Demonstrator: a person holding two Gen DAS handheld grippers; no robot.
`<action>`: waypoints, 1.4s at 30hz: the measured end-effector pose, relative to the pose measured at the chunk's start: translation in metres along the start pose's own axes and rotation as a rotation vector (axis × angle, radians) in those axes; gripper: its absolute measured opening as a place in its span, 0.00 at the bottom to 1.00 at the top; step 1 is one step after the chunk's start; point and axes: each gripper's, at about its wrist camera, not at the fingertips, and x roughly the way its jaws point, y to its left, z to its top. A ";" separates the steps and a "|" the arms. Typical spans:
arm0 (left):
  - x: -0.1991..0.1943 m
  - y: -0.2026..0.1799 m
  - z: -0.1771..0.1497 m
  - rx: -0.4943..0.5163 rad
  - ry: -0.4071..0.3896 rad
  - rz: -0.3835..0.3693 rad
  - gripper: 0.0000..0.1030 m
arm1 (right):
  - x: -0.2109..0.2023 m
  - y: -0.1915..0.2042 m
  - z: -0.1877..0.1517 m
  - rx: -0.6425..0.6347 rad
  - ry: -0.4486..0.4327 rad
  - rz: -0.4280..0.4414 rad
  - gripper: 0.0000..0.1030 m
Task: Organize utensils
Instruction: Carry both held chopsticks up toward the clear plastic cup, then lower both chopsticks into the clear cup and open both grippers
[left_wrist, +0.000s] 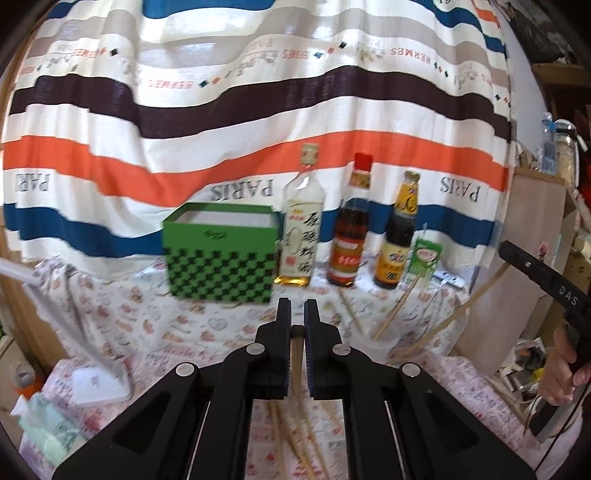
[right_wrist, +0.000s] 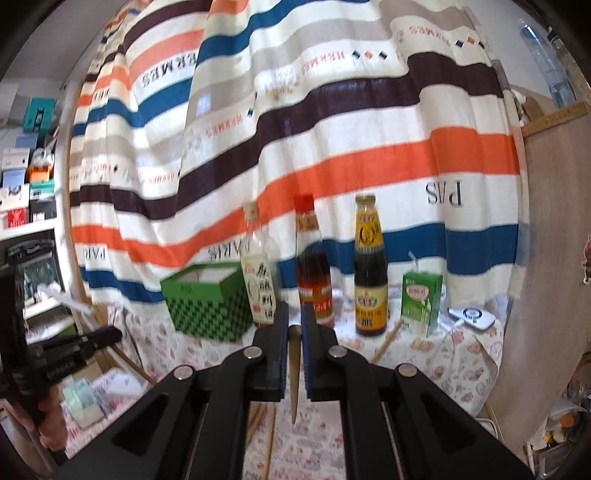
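A striped curtain (left_wrist: 258, 110) is hanging across the back, filling most of both views. In front of it the bench (left_wrist: 147, 325), covered in a floral cloth, is carrying everything else. A green checkered box (left_wrist: 221, 258) with an open top is standing toward the back left of the bench. Just beside its right side, three bottles are standing in a row: a clear bottle (left_wrist: 301, 229) touching or almost touching the box, a red-capped bottle (left_wrist: 351, 236), and a yellow-labelled dark bottle (left_wrist: 400, 236). A small green carton (left_wrist: 424, 258) is sitting right of them.

The left gripper (left_wrist: 297, 314) is pinching a single chopstick (left_wrist: 296, 365) between nearly closed jaws, the stick hanging downward below the pads. The right gripper (right_wrist: 294, 317) is likewise clamping a chopstick (right_wrist: 294, 376), its pointed tip hanging down over the cloth. Both are hovering above the bench, facing the box and bottles.

More loose chopsticks (left_wrist: 397, 310) are lying scattered on the cloth in front of the bottles and below the grippers.
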 end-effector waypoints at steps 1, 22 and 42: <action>0.005 -0.002 0.003 -0.001 -0.004 -0.012 0.05 | 0.003 -0.002 0.004 0.012 -0.005 -0.002 0.05; 0.096 -0.036 0.052 -0.057 -0.018 -0.289 0.05 | 0.073 -0.072 -0.001 0.148 0.036 -0.127 0.06; 0.152 -0.012 0.050 -0.221 -0.158 -0.267 0.05 | 0.069 -0.112 -0.015 0.327 -0.196 -0.113 0.06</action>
